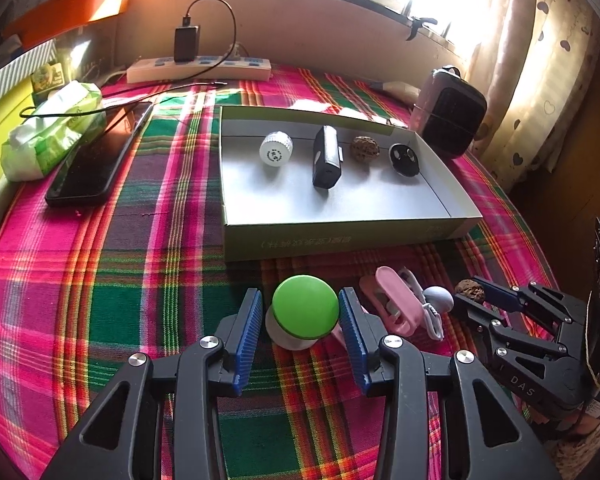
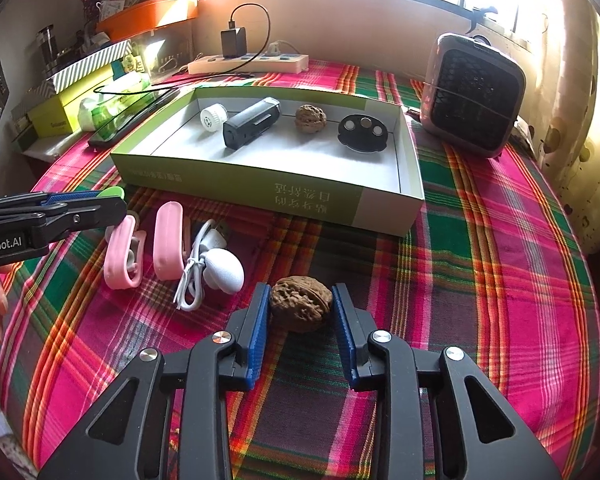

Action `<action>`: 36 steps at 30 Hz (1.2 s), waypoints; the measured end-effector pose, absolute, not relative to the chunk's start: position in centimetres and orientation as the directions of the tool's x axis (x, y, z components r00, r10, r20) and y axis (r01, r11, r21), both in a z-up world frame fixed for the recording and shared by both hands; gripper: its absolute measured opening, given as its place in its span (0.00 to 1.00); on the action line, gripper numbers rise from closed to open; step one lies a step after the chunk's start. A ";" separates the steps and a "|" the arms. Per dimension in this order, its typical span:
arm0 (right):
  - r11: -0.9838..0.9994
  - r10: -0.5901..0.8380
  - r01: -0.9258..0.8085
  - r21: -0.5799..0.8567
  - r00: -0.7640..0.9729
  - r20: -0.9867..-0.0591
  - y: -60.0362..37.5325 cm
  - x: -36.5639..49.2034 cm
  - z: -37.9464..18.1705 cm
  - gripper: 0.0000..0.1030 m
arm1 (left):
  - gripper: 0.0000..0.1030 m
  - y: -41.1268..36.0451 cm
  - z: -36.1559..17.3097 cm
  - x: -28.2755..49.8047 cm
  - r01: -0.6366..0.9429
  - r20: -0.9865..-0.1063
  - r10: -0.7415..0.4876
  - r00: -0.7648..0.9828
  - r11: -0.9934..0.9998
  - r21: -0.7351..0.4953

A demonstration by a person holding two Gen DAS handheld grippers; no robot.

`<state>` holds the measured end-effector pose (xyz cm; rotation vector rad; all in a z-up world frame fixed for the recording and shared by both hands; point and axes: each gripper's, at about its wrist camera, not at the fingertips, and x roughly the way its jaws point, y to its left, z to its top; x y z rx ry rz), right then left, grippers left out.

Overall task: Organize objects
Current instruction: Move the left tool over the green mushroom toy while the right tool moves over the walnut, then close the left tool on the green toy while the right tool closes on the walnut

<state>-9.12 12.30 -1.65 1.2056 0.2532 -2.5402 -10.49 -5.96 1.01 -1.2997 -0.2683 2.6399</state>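
Note:
A shallow green-sided box point(image 1: 340, 236) point(image 2: 236, 184) on the plaid cloth holds a white cap point(image 1: 276, 148), a black device point(image 1: 327, 157), a walnut point(image 1: 365, 149) and a black disc point(image 1: 405, 159). My left gripper point(image 1: 300, 312) straddles a green-topped white knob point(image 1: 305, 307) on the cloth; the pads point(image 1: 249, 332) sit close beside it, with a small gap on the left. My right gripper point(image 2: 301, 304) straddles a second walnut point(image 2: 301, 303), pads point(image 2: 260, 320) at its sides. Pink clips point(image 2: 168, 240) and a white earbud-like object with cable point(image 2: 220, 270) lie between them.
A small heater point(image 2: 474, 100) stands at the back right. A power strip with charger point(image 1: 198, 68), a phone point(image 1: 96, 156), a tissue pack point(image 1: 56, 128) and boxes point(image 2: 76, 100) lie at the back left. The table edge drops off at right.

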 end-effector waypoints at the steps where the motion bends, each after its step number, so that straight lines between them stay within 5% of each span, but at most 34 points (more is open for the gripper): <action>1: -0.934 -0.208 0.356 -0.023 -0.594 -0.777 12.3 -9.1 -1.6 0.31 | 0.37 -6.1 1.0 -10.5 -0.088 -0.762 0.251 -0.596 -0.964 -0.249; 36: -0.935 -0.210 0.354 -0.017 -0.592 -0.778 12.3 -9.2 -1.6 0.31 | 0.30 -5.8 0.9 -10.8 -0.051 -0.766 0.184 -0.616 -0.980 -0.194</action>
